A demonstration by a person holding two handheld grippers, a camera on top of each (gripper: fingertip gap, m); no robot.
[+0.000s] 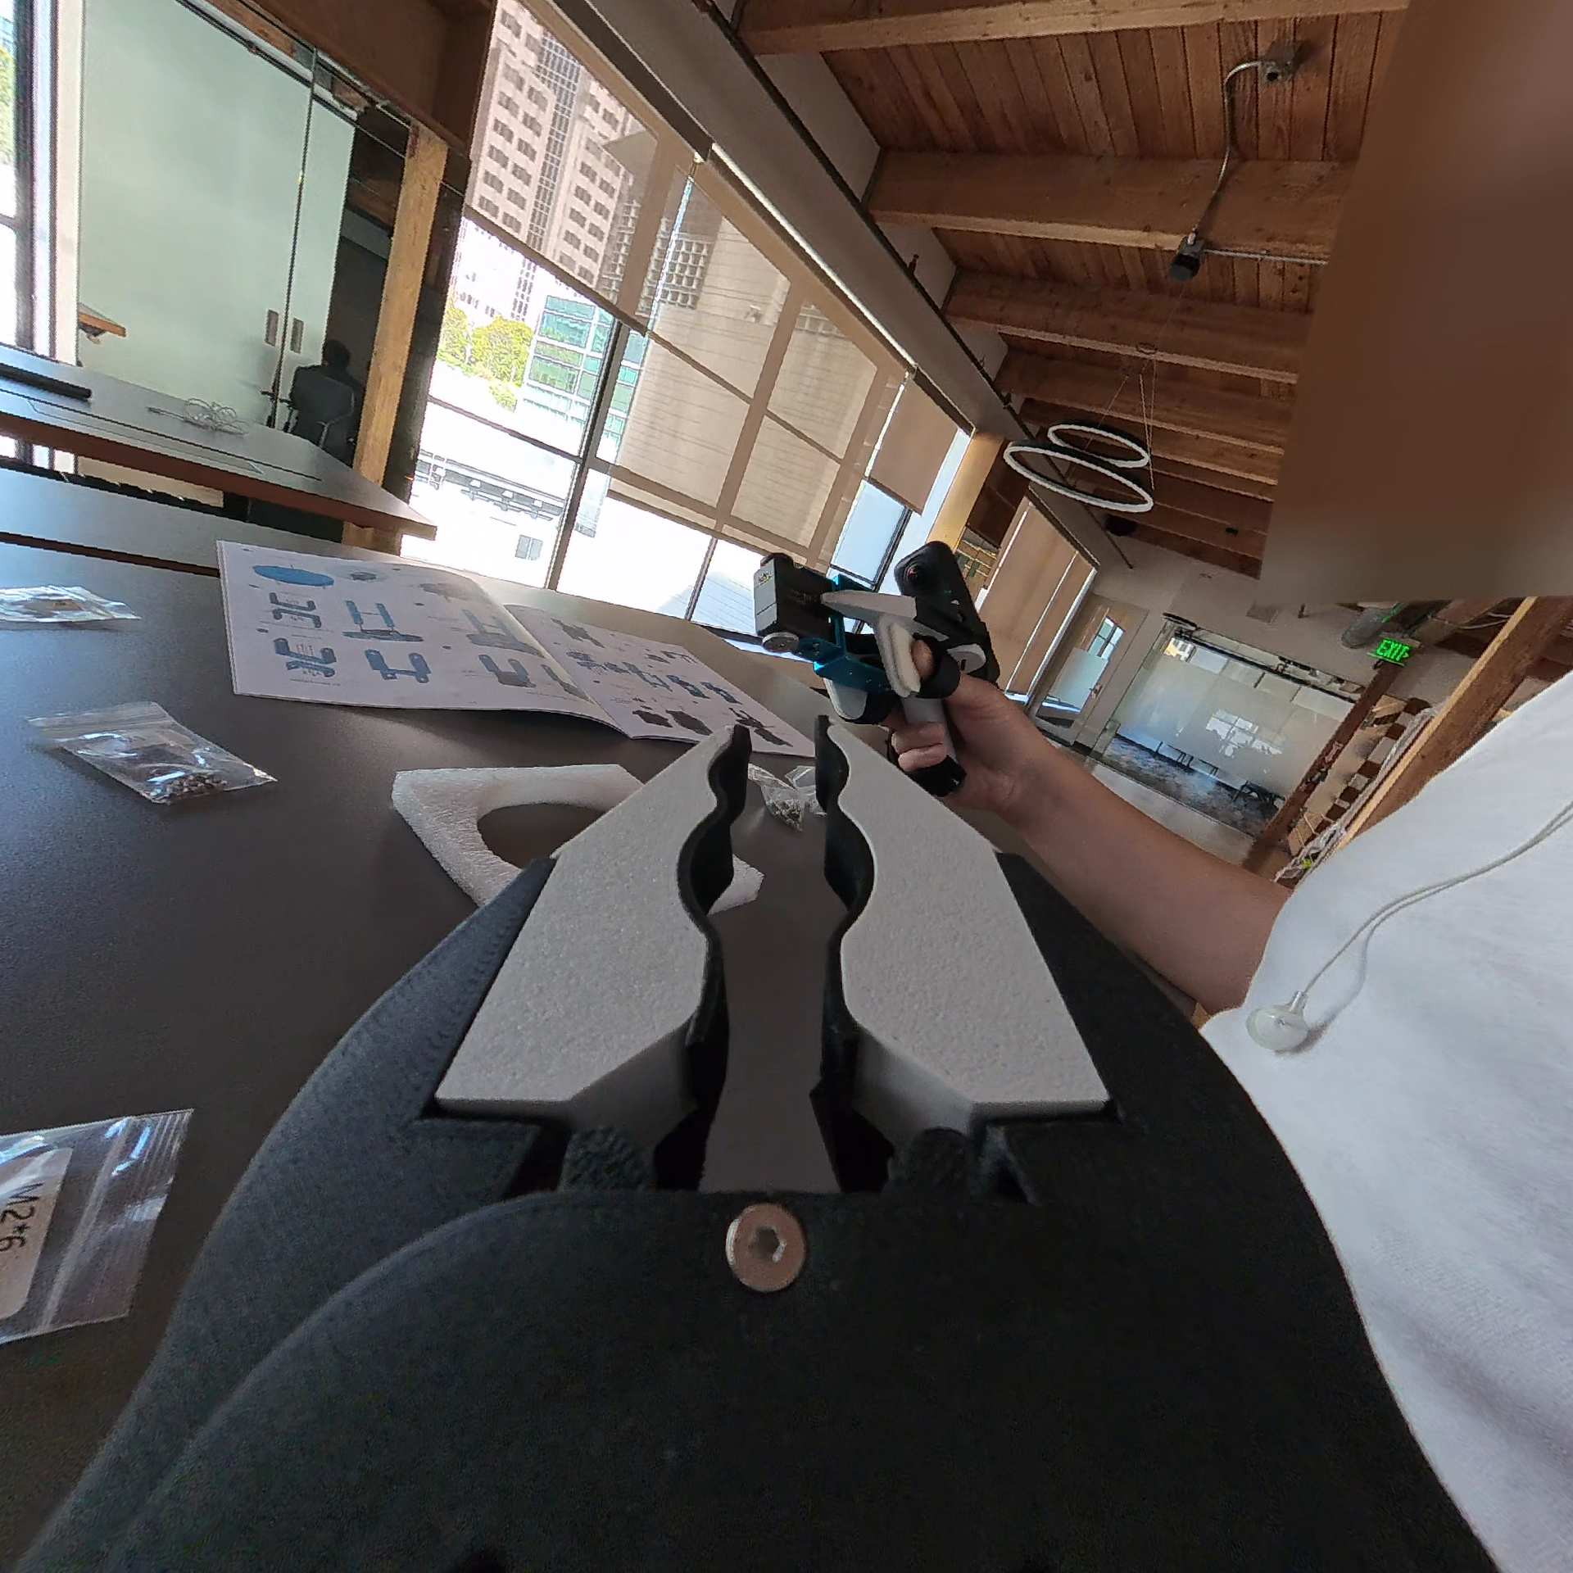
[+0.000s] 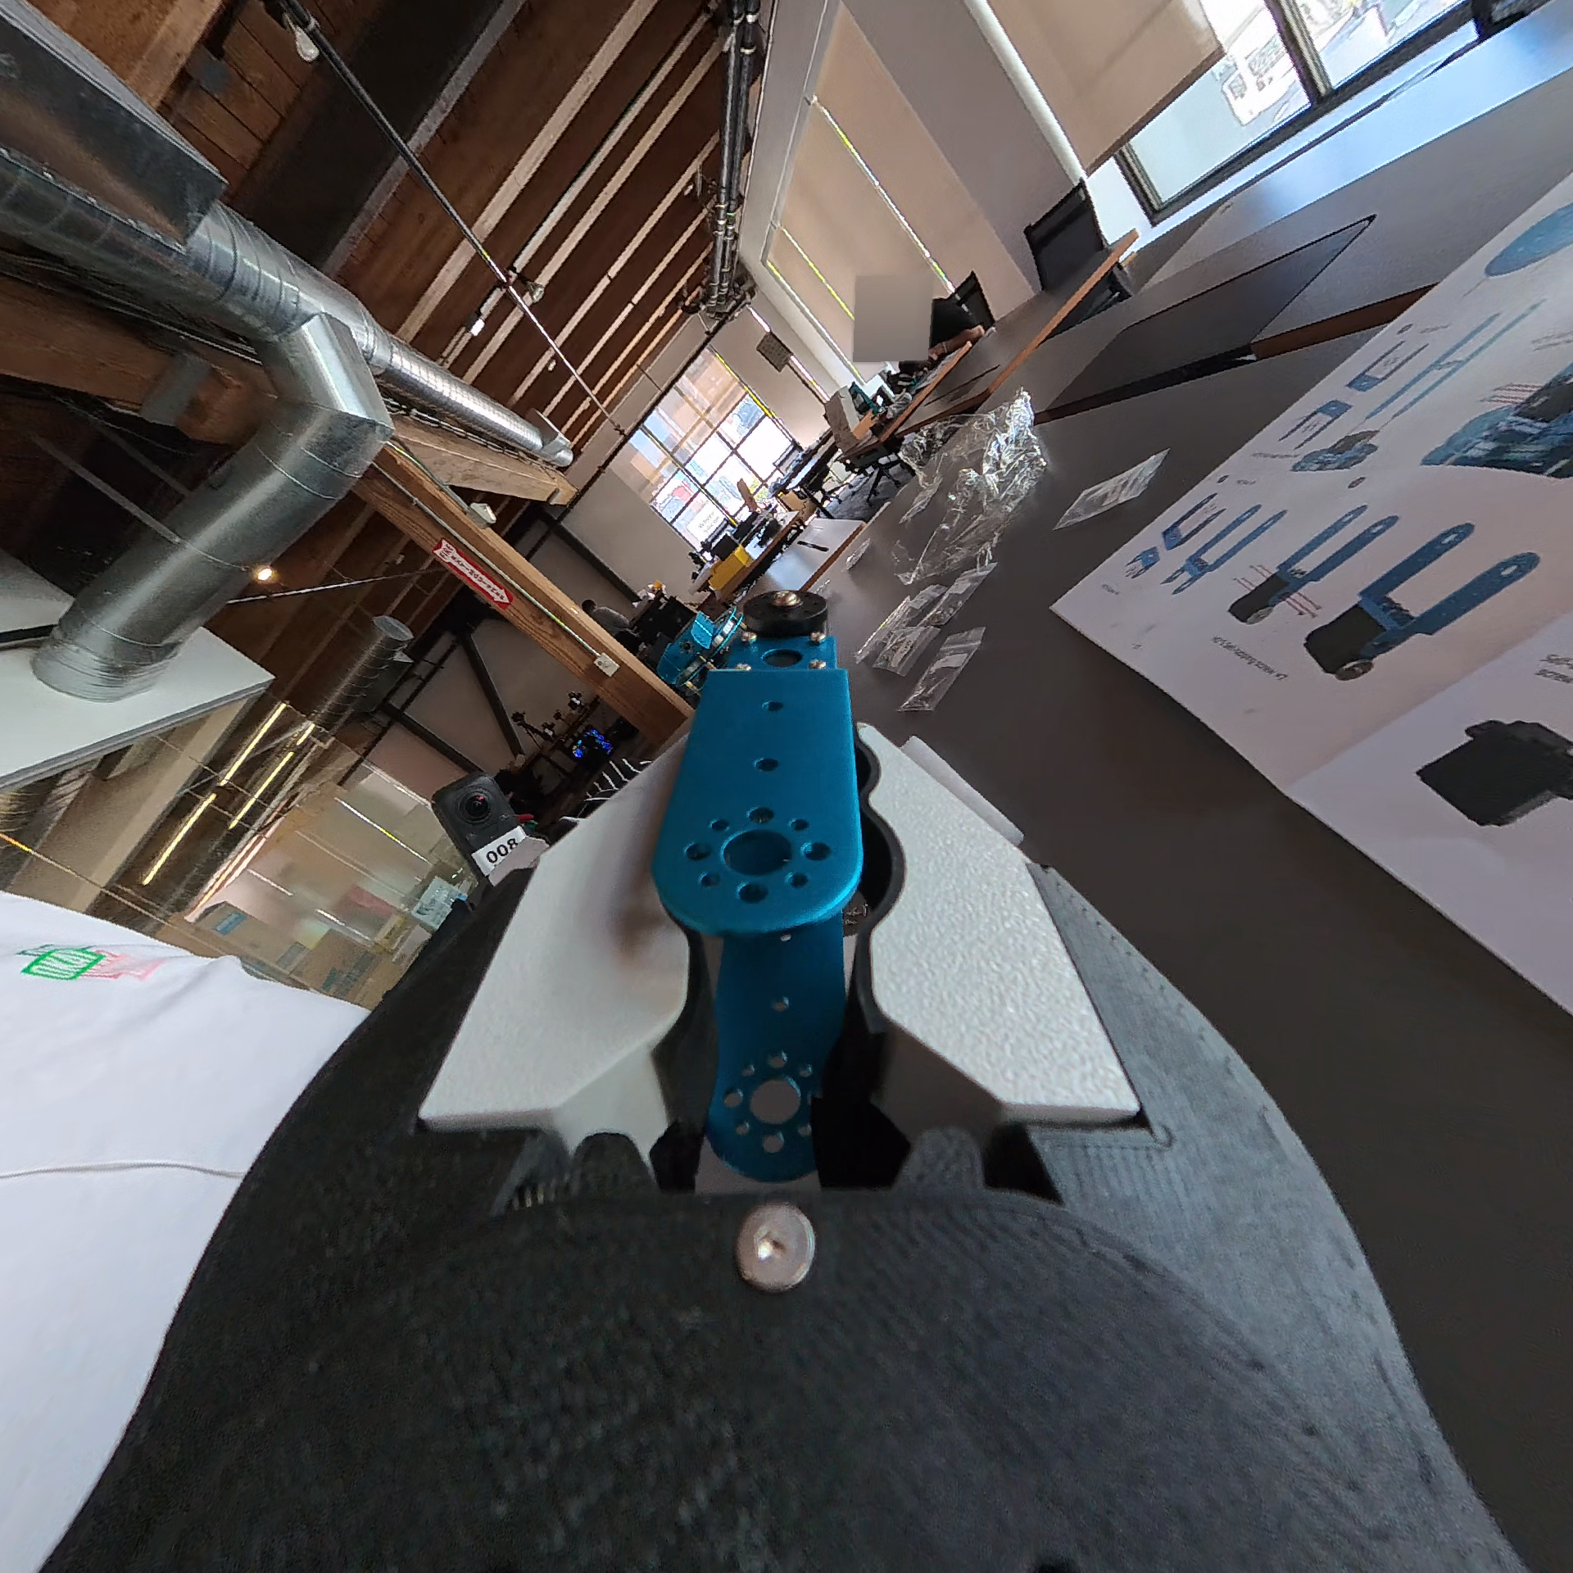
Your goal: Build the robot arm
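Note:
My left gripper (image 1: 781,740) is open and empty, held low over the dark table (image 1: 213,936). A small clear bag of screws (image 1: 783,796) lies just beyond its fingertips. A white foam piece (image 1: 443,800) with a round hole lies to its left. My right gripper (image 2: 770,766) is shut on a blue perforated metal bracket (image 2: 757,851) that carries a black servo (image 2: 783,617) at its far end. In the left wrist view a hand holds the right gripper (image 1: 885,655) raised above the table, with the bracket (image 1: 830,655) and servo (image 1: 787,600) pointing left.
An open instruction booklet (image 1: 477,638) lies on the table and also shows in the right wrist view (image 2: 1404,596). Small zip bags of hardware (image 1: 153,757) (image 1: 68,1226) (image 2: 928,647) and crumpled clear plastic (image 2: 979,460) are scattered about. A person in a white shirt (image 1: 1447,1106) stands at the right. Tip to tip, the grippers are about 25 cm apart.

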